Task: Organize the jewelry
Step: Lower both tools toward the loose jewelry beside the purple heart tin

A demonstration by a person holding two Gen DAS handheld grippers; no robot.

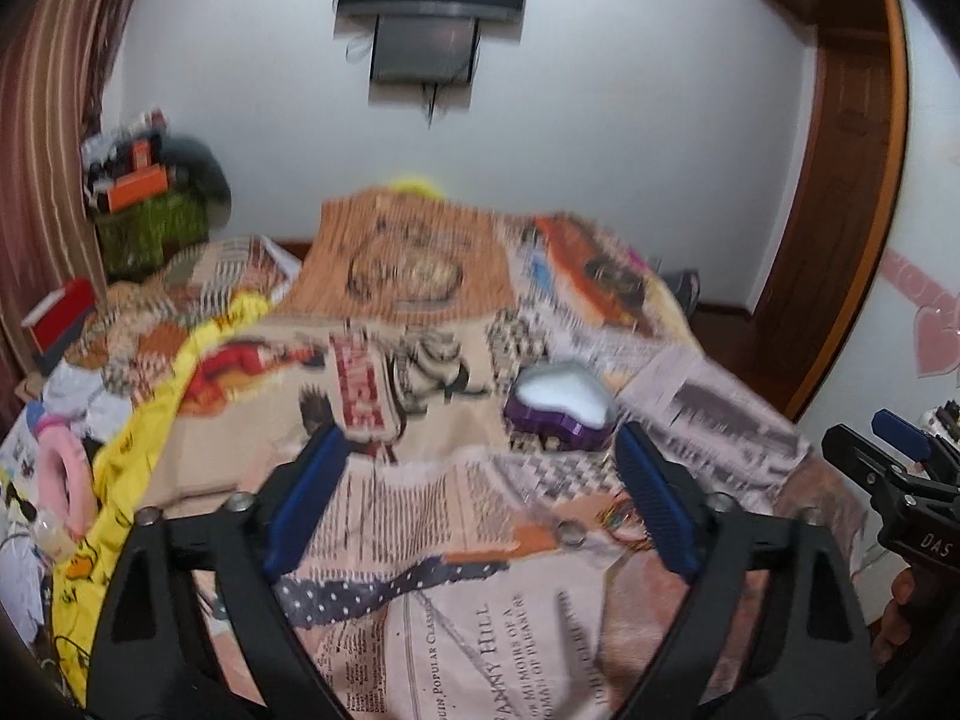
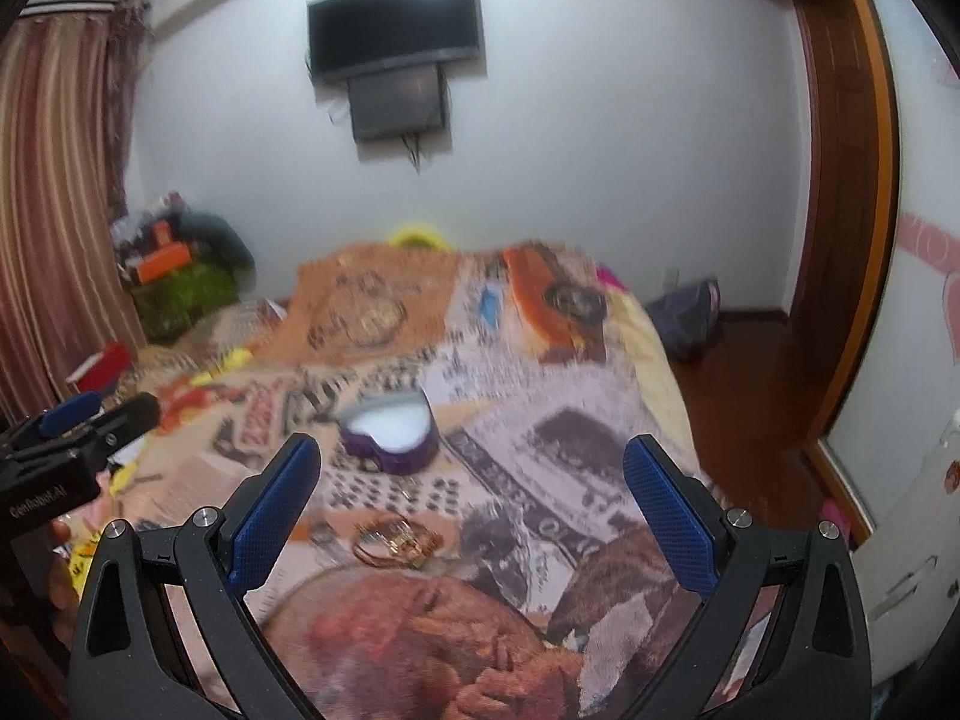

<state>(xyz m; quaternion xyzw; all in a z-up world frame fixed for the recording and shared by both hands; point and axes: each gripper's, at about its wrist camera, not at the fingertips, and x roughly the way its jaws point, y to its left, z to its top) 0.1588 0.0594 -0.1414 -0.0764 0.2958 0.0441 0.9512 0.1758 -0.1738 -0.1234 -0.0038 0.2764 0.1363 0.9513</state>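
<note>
A purple heart-shaped jewelry box (image 1: 561, 405) with a white inside stands open on the printed bed cover; it also shows in the right wrist view (image 2: 390, 429). Gold bangles (image 2: 393, 540) and a small ring (image 2: 321, 531) lie on the cover nearer to me; in the left wrist view the bangles (image 1: 621, 519) and ring (image 1: 570, 531) lie by the right finger. My left gripper (image 1: 480, 486) is open and empty above the cover. My right gripper (image 2: 474, 507) is open and empty, with the bangles between its fingers.
The bed (image 2: 540, 360) is covered with a newspaper-print cloth. A yellow cloth (image 1: 150, 420) and clutter lie at the left. A red box (image 1: 60, 312), a green pile (image 1: 150, 228), a wall TV (image 2: 393, 27) and a wooden door (image 2: 840, 210) surround the bed.
</note>
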